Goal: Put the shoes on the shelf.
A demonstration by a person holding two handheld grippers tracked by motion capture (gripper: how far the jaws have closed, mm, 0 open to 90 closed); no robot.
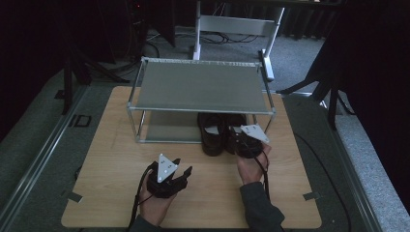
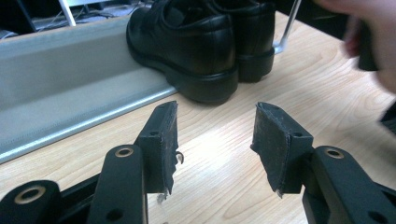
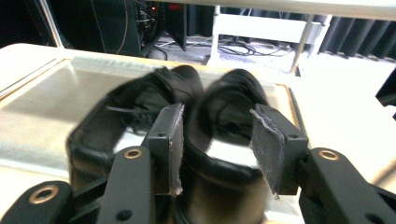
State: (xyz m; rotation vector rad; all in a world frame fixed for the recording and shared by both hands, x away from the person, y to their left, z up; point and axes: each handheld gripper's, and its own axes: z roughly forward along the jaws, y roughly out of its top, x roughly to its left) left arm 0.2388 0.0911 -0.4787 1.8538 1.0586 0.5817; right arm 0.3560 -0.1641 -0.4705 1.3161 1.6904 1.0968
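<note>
A pair of black leather shoes stands on the lower shelf of a metal rack, heels toward me: the left shoe and the right shoe. My right gripper hovers just behind the right shoe's heel. Its jaws are apart, and the blurred heel lies beyond them with no pad pressing on it. My left gripper rests low over the wooden table, open and empty, pointing at the shoes.
The two-tier metal rack stands at the table's far middle; its lower shelf is bare left of the shoes. The wooden table stretches around both hands. A white frame stands on the floor behind it.
</note>
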